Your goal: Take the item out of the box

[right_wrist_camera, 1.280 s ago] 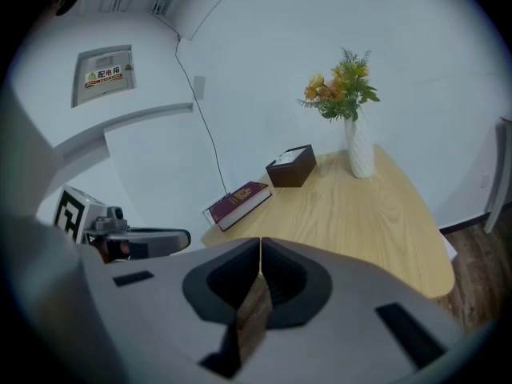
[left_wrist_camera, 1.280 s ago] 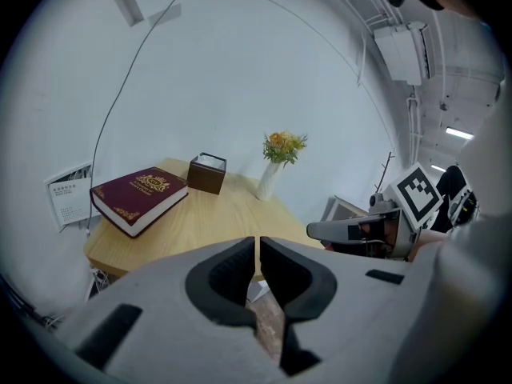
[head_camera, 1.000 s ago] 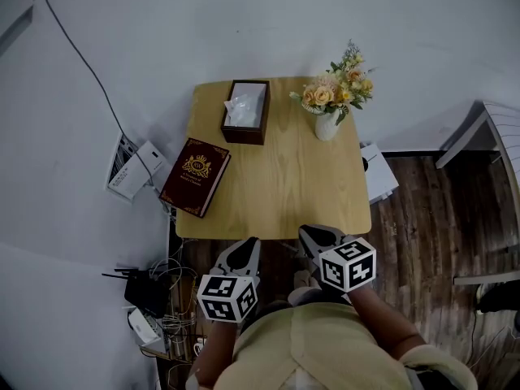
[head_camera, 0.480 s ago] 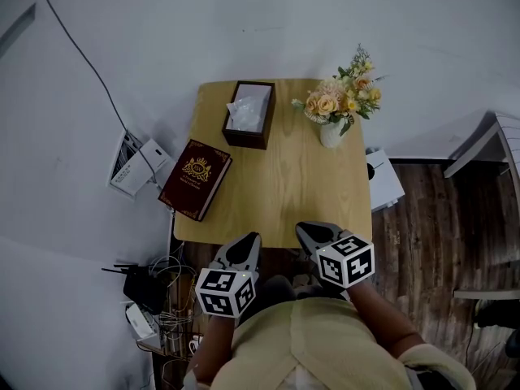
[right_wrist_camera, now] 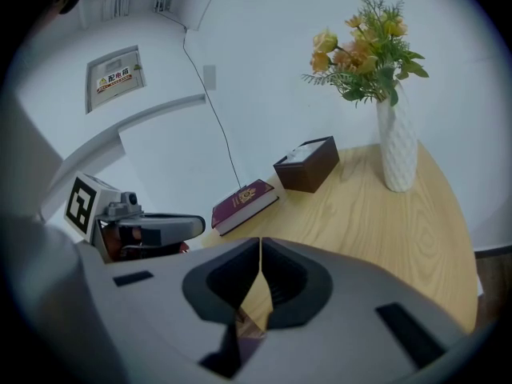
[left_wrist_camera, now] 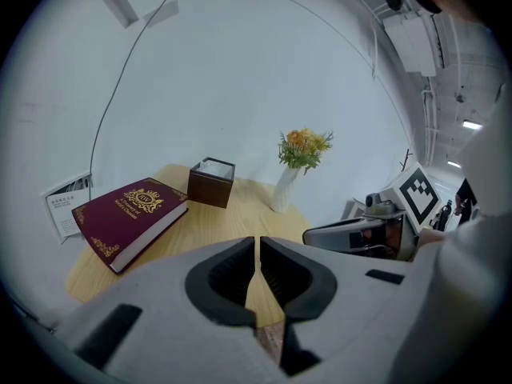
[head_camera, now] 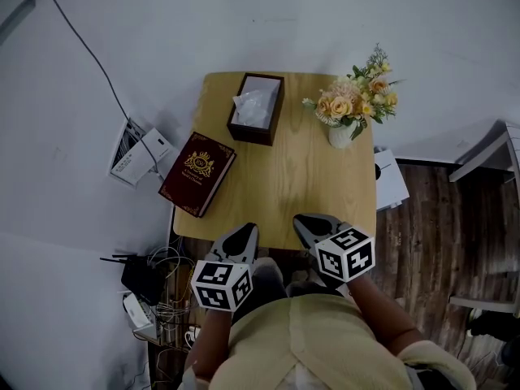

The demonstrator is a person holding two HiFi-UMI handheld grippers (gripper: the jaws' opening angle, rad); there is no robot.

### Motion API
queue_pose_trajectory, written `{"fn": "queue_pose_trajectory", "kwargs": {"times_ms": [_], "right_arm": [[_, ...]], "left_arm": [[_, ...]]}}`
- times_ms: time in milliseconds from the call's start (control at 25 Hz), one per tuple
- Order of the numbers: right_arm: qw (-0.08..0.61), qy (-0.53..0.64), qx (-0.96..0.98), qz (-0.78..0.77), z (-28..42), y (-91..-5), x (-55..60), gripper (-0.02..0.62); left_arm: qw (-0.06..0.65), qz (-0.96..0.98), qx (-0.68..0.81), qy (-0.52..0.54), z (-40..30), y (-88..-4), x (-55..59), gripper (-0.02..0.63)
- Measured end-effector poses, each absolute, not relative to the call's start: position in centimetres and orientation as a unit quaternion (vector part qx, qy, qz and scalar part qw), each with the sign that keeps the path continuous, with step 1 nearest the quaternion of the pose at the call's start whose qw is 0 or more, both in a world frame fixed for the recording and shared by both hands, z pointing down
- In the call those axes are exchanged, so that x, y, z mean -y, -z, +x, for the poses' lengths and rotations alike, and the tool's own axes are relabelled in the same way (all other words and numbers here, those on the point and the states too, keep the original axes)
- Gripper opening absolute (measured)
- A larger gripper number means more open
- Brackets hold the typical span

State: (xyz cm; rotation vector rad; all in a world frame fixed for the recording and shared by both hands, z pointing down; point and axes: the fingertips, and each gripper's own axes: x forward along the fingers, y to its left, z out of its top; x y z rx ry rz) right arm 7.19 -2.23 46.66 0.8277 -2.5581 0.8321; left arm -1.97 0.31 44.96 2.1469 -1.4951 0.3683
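Observation:
A dark brown open box (head_camera: 256, 108) stands at the far end of the wooden table (head_camera: 309, 185), with white tissue (head_camera: 254, 102) poking out of its top. The same box (left_wrist_camera: 211, 182) (right_wrist_camera: 307, 165) appears in both gripper views, well ahead of the jaws. My left gripper (head_camera: 241, 239) and right gripper (head_camera: 310, 227) hover side by side at the table's near edge. Both are shut with nothing between their fingers, seen in the left gripper (left_wrist_camera: 258, 250) and right gripper (right_wrist_camera: 261, 254) views.
A maroon book (head_camera: 197, 174) overhangs the table's left edge. A white vase of flowers (head_camera: 347, 112) stands at the far right corner. Cables, a router (head_camera: 142, 279) and boxes lie on the floor to the left. A white wall rises behind the table.
The head view has shifted slightly, so the table sits a little further right in frame. Both grippers stay shut at the near edge.

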Motion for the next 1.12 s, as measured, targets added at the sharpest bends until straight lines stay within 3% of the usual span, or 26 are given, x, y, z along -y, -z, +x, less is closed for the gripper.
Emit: {"fn": "queue_pose_trajectory", "kwargs": {"times_ms": [1120], "right_arm": [[0.199, -0.252, 0.910, 0.264, 0.0, -45.4, 11.2, 0.031]], "left_arm": [[0.247, 0.808, 0.511, -0.160, -6.9, -44.5, 9.0, 0.037]]}}
